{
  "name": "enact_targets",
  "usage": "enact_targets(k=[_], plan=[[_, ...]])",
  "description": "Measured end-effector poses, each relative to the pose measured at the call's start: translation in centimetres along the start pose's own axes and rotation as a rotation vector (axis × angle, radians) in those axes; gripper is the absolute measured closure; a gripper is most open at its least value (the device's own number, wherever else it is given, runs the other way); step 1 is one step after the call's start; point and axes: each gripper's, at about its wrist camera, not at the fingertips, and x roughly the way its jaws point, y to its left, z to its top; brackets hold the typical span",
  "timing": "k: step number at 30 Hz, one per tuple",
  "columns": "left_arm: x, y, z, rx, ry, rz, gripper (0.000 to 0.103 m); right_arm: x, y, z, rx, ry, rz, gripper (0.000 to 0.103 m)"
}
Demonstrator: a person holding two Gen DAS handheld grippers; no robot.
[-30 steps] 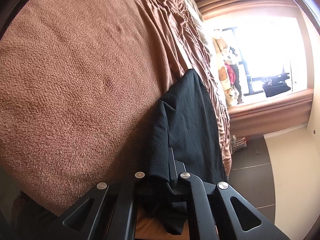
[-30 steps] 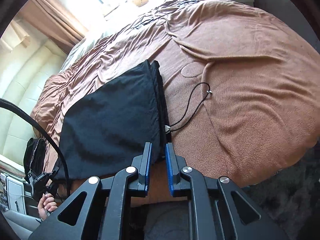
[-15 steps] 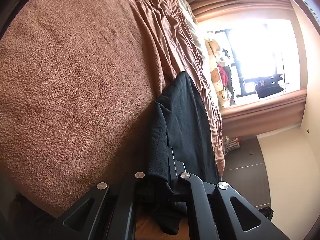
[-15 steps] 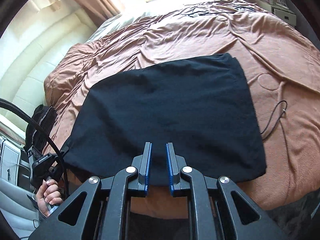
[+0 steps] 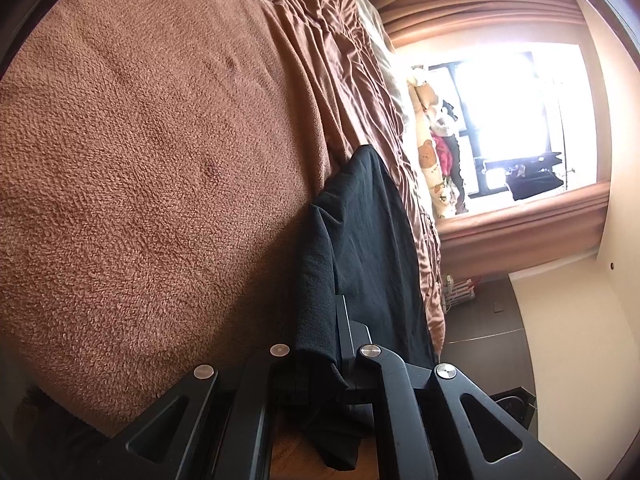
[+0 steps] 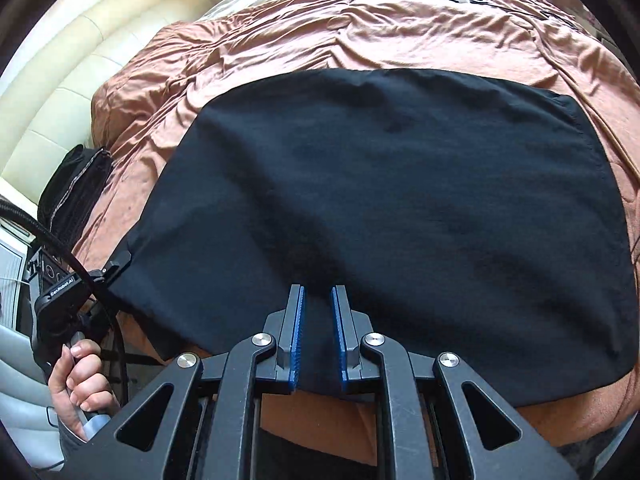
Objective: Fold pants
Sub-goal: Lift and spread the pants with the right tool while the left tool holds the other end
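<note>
The black pants (image 6: 392, 216) lie folded flat on the brown bed cover (image 6: 360, 36). My left gripper (image 5: 316, 320) is shut on the pants' edge (image 5: 316, 280); the cloth bunches between its fingers and hangs below them. It also shows in the right wrist view (image 6: 116, 264), pinching the pants' left corner. My right gripper (image 6: 318, 320) is open with a narrow gap, its blue pads (image 6: 298, 332) over the pants' near edge, holding nothing.
A black bag (image 6: 72, 196) lies on the bed's left edge by a cream padded headboard (image 6: 80, 56). A thin black cord (image 6: 636, 244) lies at the right. A bright window (image 5: 504, 112) with curtains and stuffed toys is beyond the bed.
My right gripper has swung left from the pants' right edge and cord to their near middle edge. My left gripper keeps its hold, hardly moving.
</note>
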Motion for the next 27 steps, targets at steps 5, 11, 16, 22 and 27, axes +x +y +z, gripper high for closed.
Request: enact_targets(k=[5, 11, 16, 22, 27], plan=[[-0.2, 0.2, -0.3, -0.003, 0.002, 0.016, 0.097, 3.3, -0.2, 2.0, 0.004, 0.04, -0.04, 0.092], [-0.2, 0.7, -0.4, -0.02, 0.006, 0.028, 0.097, 5.5, -1.0, 5.1, 0.027, 0.052, -0.063, 0.095], [-0.2, 0.4, -0.4, -0.022, 0.006, 0.036, 0.097, 7.3, -0.9, 7.6, 0.039, 0.058, -0.079, 0.095], [-0.1, 0.3, -0.3, -0.027, 0.01, 0.035, 0.097, 9.1, -0.8, 11.0, 0.053, 0.056, -0.095, 0.095], [0.0, 0.4, -0.3, -0.027, 0.011, 0.039, 0.097, 10.1, -0.7, 13.4, 0.061, 0.045, -0.103, 0.095]])
